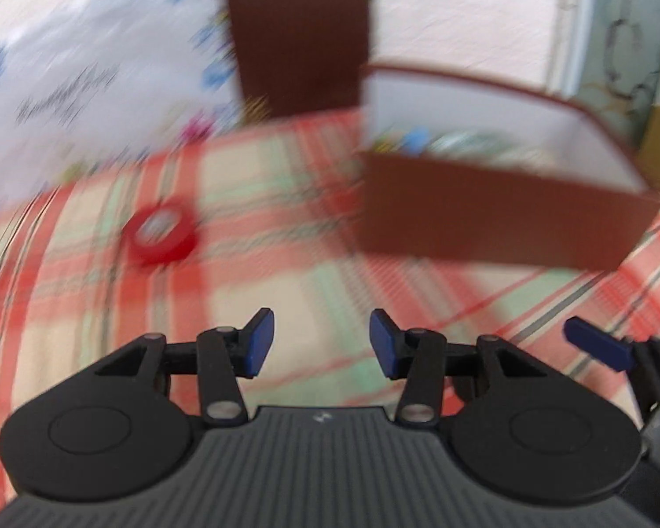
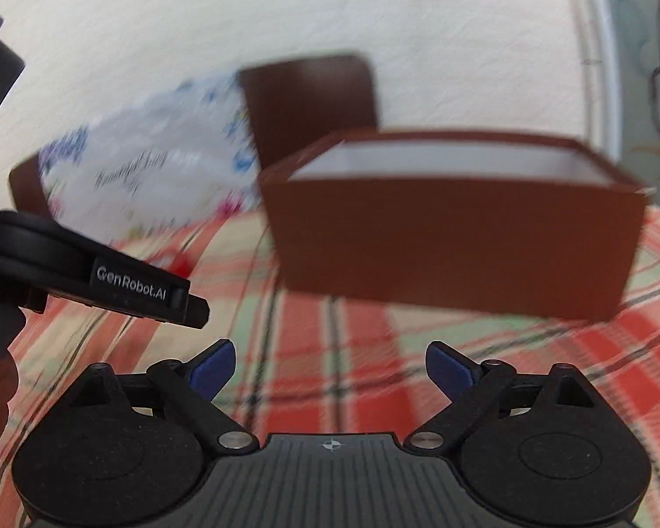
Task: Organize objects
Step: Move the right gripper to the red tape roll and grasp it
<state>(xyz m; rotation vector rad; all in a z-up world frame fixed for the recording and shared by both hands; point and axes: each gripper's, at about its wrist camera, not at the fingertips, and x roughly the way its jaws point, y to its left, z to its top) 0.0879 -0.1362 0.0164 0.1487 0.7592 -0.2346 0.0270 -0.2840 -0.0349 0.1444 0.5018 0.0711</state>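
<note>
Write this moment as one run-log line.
left gripper: open, empty | right gripper: open, empty | red tape roll: on plaid cloth | brown cardboard box: open, right of roll

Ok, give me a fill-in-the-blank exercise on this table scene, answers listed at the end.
1. The roll of tape lying on the plaid cloth is ____ in colour.
2. The brown box stands open, and its inside walls are ____.
3. The left gripper holds ____ between its jaws.
4. The tablecloth has a ____ pattern.

Missing words: red; white; nothing; plaid

Plaid tablecloth (image 1: 312, 264), white textured wall (image 2: 286, 9) behind.
</note>
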